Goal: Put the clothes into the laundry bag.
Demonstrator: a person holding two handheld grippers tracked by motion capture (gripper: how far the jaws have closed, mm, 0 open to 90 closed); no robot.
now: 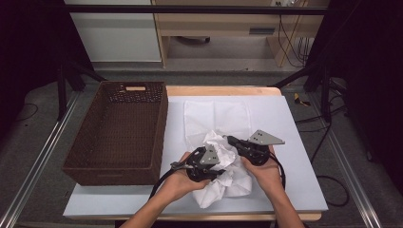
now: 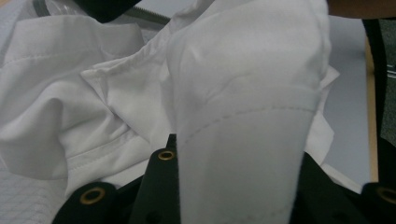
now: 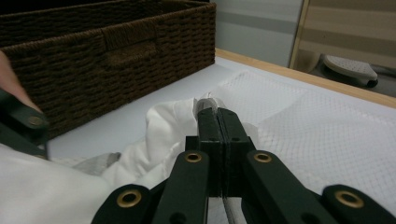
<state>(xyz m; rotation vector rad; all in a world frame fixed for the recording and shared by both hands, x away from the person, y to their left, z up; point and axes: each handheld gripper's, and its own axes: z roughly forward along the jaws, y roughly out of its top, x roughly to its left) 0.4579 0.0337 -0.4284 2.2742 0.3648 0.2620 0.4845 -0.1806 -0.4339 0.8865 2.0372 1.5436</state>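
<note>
We see a crumpled white cloth garment point(image 1: 227, 166) at table centre, right of the brown wicker basket point(image 1: 119, 133); L gripper point(image 1: 203, 167) clamped on a hemmed fold, R gripper point(image 1: 234, 141) shut on an edge; soft, light, floppy, so we'd grip hems/seams.

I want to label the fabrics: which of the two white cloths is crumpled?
The white garment gripped by both grippers, nearest the person, is crumpled. The white mesh cloth behind it lies flat on the table.

From above I look down on my table point(image 1: 294, 142); both gripper cameras sit close over the white garment point(image 2: 243, 93).
</note>
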